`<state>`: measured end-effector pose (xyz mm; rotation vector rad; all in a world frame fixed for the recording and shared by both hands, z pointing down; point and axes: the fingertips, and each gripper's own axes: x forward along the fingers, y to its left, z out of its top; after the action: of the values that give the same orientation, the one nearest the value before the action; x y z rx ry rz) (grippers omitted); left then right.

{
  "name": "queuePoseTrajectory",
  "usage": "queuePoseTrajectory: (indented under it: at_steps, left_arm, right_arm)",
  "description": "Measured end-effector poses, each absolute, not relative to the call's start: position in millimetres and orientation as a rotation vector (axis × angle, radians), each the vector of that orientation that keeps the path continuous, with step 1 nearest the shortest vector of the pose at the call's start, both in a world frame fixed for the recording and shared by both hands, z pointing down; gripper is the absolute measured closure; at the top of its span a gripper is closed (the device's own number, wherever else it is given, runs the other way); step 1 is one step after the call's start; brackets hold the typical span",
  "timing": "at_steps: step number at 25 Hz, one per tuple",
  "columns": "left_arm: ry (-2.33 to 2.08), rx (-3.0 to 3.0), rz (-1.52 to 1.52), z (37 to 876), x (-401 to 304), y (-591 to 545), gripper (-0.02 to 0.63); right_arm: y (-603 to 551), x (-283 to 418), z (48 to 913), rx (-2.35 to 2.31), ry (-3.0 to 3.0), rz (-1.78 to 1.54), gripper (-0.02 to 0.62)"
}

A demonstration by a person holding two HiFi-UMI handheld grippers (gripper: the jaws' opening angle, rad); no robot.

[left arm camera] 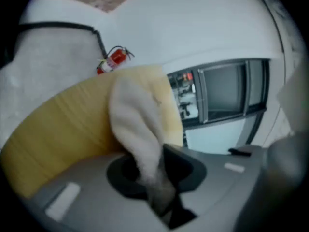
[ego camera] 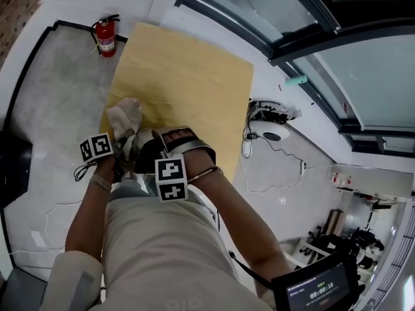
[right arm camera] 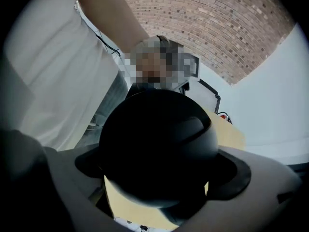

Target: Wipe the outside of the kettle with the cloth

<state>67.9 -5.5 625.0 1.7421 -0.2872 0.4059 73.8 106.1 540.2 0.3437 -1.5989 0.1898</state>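
In the head view the black kettle [ego camera: 146,153] stands near the front edge of the wooden table [ego camera: 188,70], largely covered by my hands. My right gripper [ego camera: 159,149] points straight down over it. In the right gripper view the kettle's dark domed top [right arm camera: 157,146] fills the space between the wide-spread jaws, and I see no pad pressing on it. My left gripper [ego camera: 120,145] is just left of the kettle, shut on a white cloth [ego camera: 124,116]. In the left gripper view the cloth [left arm camera: 135,122] bunches up out of the jaws over the table [left arm camera: 63,129].
A red fire extinguisher [ego camera: 106,36] stands on the floor beyond the table's far left corner. Cables and a small white device [ego camera: 271,123] lie on the floor to the right. Glass windows [ego camera: 337,37] run along the right side. My own torso fills the bottom of the head view.
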Motion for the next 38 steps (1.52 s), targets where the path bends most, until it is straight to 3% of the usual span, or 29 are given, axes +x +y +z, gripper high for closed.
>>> queuePoseTrajectory:
  at_steps: [5, 9, 14, 18, 23, 29, 34, 38]
  left_arm:
    - [-0.114, 2.152, 0.267, 487.5, 81.3, 11.7, 0.526]
    - [-0.303, 1.806, 0.398, 601.5, 84.2, -0.4, 0.523]
    - [-0.144, 2.134, 0.404, 495.8, 91.3, 16.8, 0.523]
    - [-0.305, 1.866, 0.417, 554.9, 60.2, -12.6, 0.522]
    - [-0.329, 1.865, 0.367, 558.1, 20.9, -22.6, 0.521]
    - [-0.038, 1.874, 0.204, 556.7, 81.6, -6.6, 0.521]
    - [0.222, 2.215, 0.267, 506.1, 122.6, 15.8, 0.520]
    - [0.194, 2.036, 0.463, 575.2, 115.0, 3.0, 0.524]
  right_arm:
    - [106.8, 74.0, 540.0, 0.357, -1.612, 0.204, 0.014]
    - [115.7, 82.2, 539.7, 0.371, -1.603, 0.219, 0.014]
    - [112.6, 79.5, 539.2, 0.427, -1.640, 0.261, 0.014]
    - [100.0, 84.6, 536.6, 0.730, -1.628, 0.490, 0.014]
    - [98.5, 110.4, 532.2, 1.122, -1.454, 0.809, 0.014]
    - [114.4, 84.0, 537.7, 0.789, -1.618, 0.534, 0.014]
    - [114.0, 78.1, 541.1, 0.771, -1.603, 0.533, 0.013]
    - [103.6, 68.9, 551.1, 0.773, -1.584, 0.536, 0.012]
